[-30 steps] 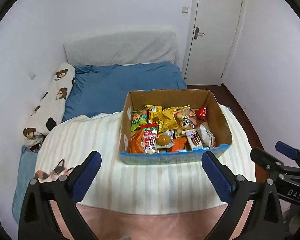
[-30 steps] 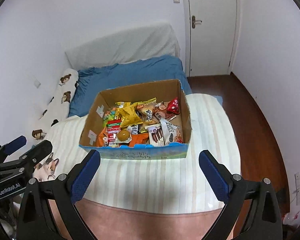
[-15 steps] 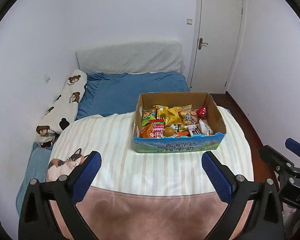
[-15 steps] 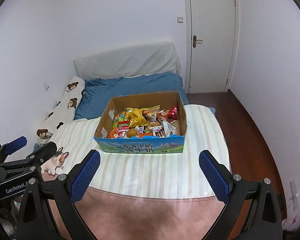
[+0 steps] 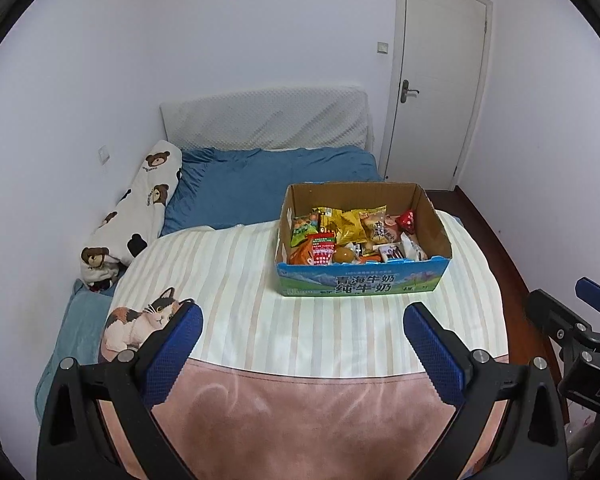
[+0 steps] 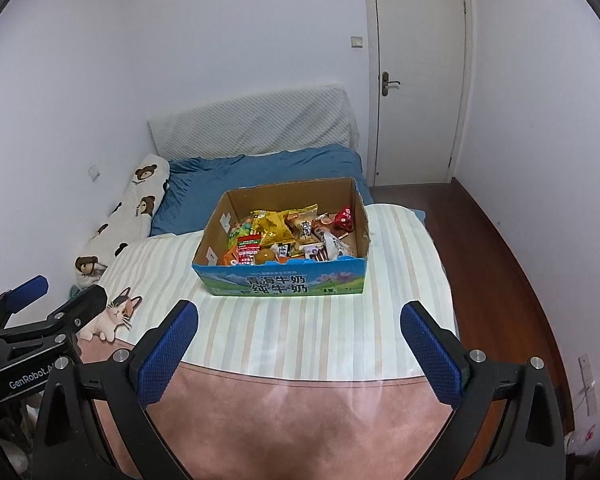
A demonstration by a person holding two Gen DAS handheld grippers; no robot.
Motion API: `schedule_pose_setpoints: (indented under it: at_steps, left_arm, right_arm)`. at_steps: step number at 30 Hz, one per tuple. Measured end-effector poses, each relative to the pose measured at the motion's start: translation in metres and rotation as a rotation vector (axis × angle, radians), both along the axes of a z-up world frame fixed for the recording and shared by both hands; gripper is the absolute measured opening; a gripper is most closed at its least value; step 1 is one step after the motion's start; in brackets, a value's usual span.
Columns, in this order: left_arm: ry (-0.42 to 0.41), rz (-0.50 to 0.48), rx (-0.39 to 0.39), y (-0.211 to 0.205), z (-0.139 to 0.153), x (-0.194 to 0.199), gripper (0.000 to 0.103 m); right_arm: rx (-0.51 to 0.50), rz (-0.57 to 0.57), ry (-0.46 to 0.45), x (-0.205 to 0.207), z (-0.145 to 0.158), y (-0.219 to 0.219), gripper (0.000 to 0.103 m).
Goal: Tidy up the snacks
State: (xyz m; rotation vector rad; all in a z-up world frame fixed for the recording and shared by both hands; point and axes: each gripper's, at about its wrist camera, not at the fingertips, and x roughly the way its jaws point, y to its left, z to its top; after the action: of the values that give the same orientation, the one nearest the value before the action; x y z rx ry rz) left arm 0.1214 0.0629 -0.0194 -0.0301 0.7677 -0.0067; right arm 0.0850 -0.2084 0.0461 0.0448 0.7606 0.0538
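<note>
While both grippers gape, one box (image 5: 362,283) holds snacks.

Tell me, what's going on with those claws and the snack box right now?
Left gripper open, empty. Right gripper open, empty. Snack box full, on the striped blanket, untouched. Nothing in between.

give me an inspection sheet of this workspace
surface: striped blanket on the bed, pink strip at its near edge
job's things: open box on the blanket, packed with mixed snacks
clutter: bear pillow along the wall
grippers: left gripper and right gripper both open, empty, short of the box
cables: nothing seen
surroundings: blue sheet, padded headboard, shut door, wood floor
</note>
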Motion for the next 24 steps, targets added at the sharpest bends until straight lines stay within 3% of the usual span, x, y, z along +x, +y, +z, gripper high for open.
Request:
schedule_pose_setpoints:
  at_steps: [17, 24]
  left_arm:
    - [0.095, 0.025, -0.001, -0.007, -0.041, 0.081, 0.103]
    - [0.132, 0.028, 0.038, -0.016, -0.06, 0.12, 0.103]
  right_arm:
    - [-0.021, -0.077, 0.051, 0.078, -0.041, -0.011, 0.103]
    - [-0.041, -0.108, 0.076, 0.121, -0.057, -0.016, 0.103]
